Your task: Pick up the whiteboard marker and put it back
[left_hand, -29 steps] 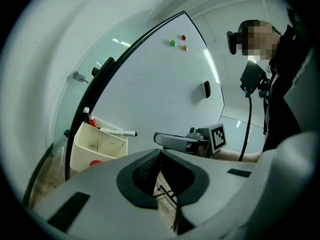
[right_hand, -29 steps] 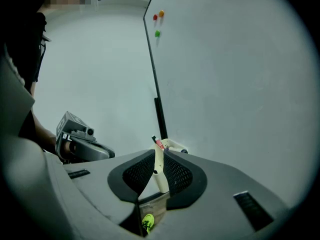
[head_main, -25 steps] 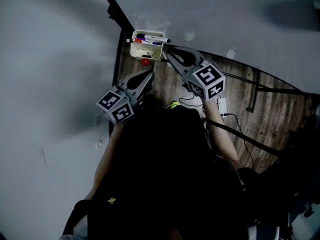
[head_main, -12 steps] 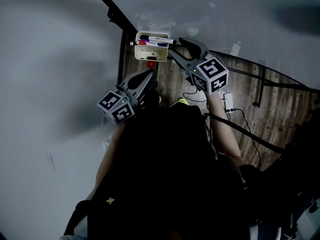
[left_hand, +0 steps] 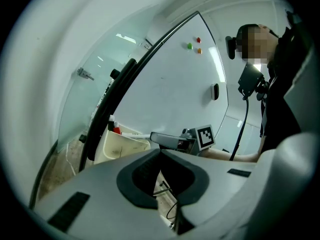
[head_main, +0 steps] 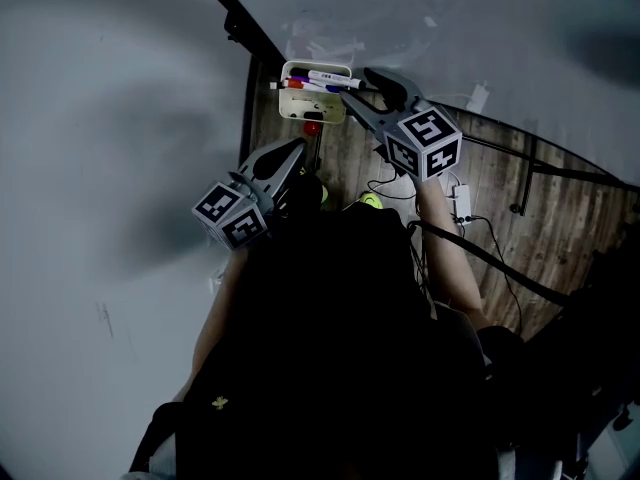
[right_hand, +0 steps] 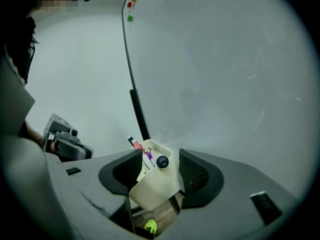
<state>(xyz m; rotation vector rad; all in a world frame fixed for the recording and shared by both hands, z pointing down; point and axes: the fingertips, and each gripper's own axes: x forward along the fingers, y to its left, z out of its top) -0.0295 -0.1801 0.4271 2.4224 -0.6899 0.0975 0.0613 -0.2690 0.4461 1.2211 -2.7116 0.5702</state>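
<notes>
resting on top of the cream holder (right_hand: 152,186) among the other pens (head_main: 300,83), the whiteboard marker (right_hand: 162,161) lies clear of both pads. your right gripper (head_main: 358,86) has just been opening its jaws; they stand wide apart, with the holder and the marker's capped end between them, untouched. judge the put-back step as done. what is left is to draw the right gripper away from the whiteboard (right_hand: 225,74). your left gripper (left_hand: 160,151) hangs aside, jaw tips together on nothing, well apart from the holder.
</notes>
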